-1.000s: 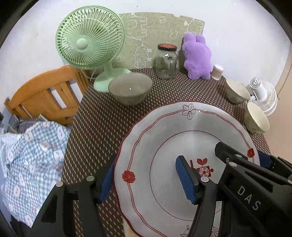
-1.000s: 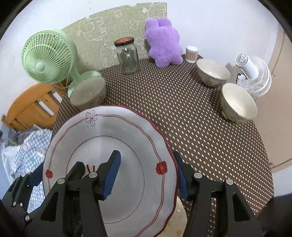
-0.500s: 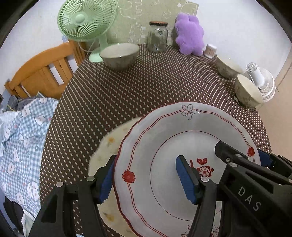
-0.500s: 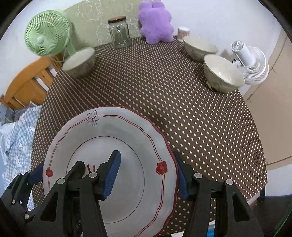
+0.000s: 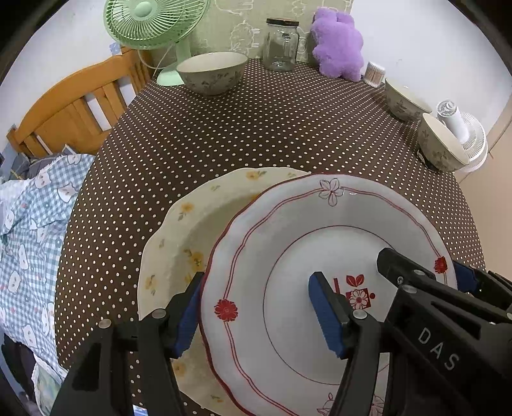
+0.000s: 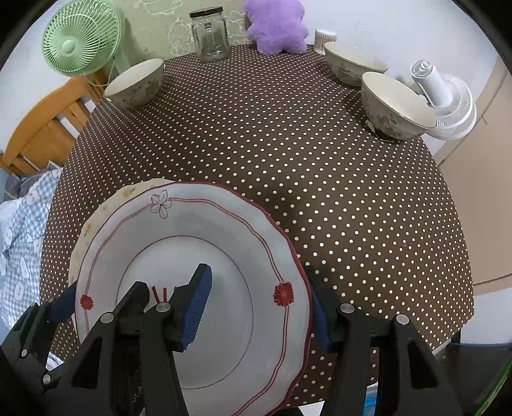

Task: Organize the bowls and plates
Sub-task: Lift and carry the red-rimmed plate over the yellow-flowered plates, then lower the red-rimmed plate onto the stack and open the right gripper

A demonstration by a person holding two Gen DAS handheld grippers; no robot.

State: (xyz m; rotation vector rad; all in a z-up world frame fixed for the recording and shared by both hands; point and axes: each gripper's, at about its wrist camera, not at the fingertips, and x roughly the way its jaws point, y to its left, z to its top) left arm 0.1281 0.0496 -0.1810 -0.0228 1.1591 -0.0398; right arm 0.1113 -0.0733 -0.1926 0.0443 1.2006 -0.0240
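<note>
Since the earlier frame both hand-held grippers had come down with the red-trimmed plate [image 5: 320,262], and the yellow-flowered plate [image 5: 179,243], then barely in sight, now lay exposed on the table [image 5: 272,134] beneath and to the left of it. The left hand-held gripper [image 5: 256,310] stood about half open, clamped across the red-trimmed plate's left rim, one blue pad outside the rim and the other on the plate's inner face. To its left lay a blue checked cloth [image 5: 28,240] and a wooden chair back [image 5: 73,112]. Ahead of it, across the dotted table, stood a green fan [image 5: 153,22], a patterned bowl [image 5: 211,72], a glass jar [image 5: 281,44] and a purple plush toy [image 5: 339,44]. The right hand-held gripper [image 6: 259,307], also about half open, gripped the same plate at its right rim, with one pad on the inner face and the other behind the edge. Ahead and to its right sat two more bowls [image 6: 355,64], one just beside the other, and a white fan [image 6: 444,99] at the table's edge. Whether the held plate touched the one below could not be told.
</note>
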